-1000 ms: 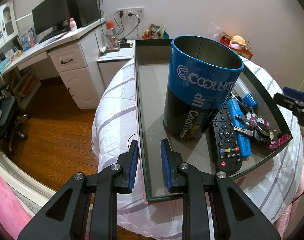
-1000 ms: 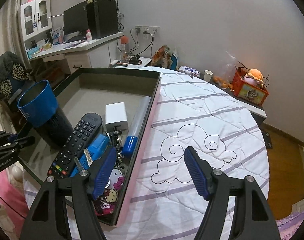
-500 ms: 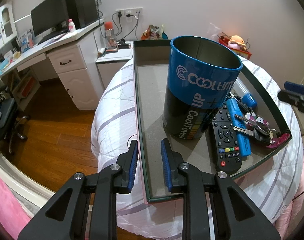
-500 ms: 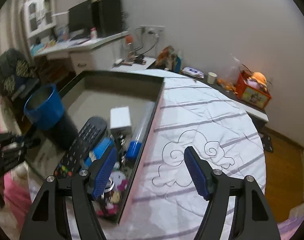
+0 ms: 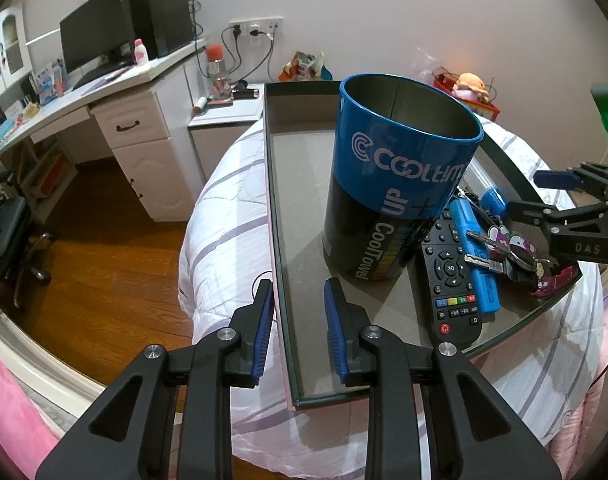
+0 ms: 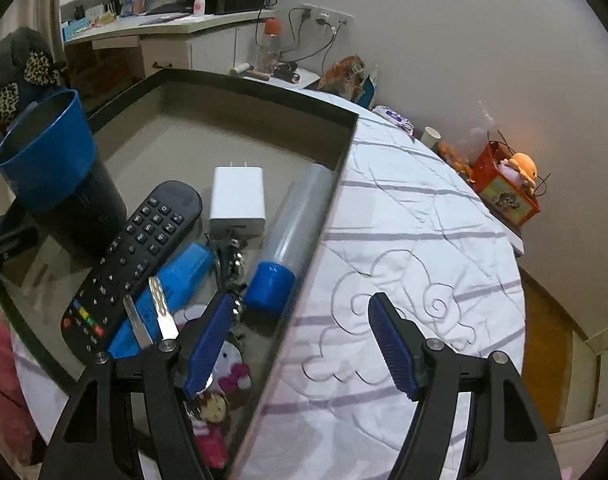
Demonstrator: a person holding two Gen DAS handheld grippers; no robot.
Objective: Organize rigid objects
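Left gripper [image 5: 298, 322] straddles the left wall of the dark tray [image 5: 272, 208]: one blue pad hangs outside over the quilt, the other inside over the grey floor. Its jaws are opening and the pads stand clear of the wall, though narrowly — nothing is clamped. Just ahead of the inner pad, inside the tray, stands the blue-and-black can [image 5: 391, 184], upright and open-topped. Beside it lie the black remote [image 5: 449, 276], a blue bar [image 5: 473, 248] and a bunch of keys with cartoon charms [image 5: 511, 248].

Right gripper [image 6: 300, 340] is spread wide and empty, straddling the tray's right wall — its left pad sits over the keys and charms, its right pad over the white quilt [image 6: 415, 240]. Further in lie a white charger [image 6: 238, 196] and a clear tube with a blue cap [image 6: 292, 232] along the wall.
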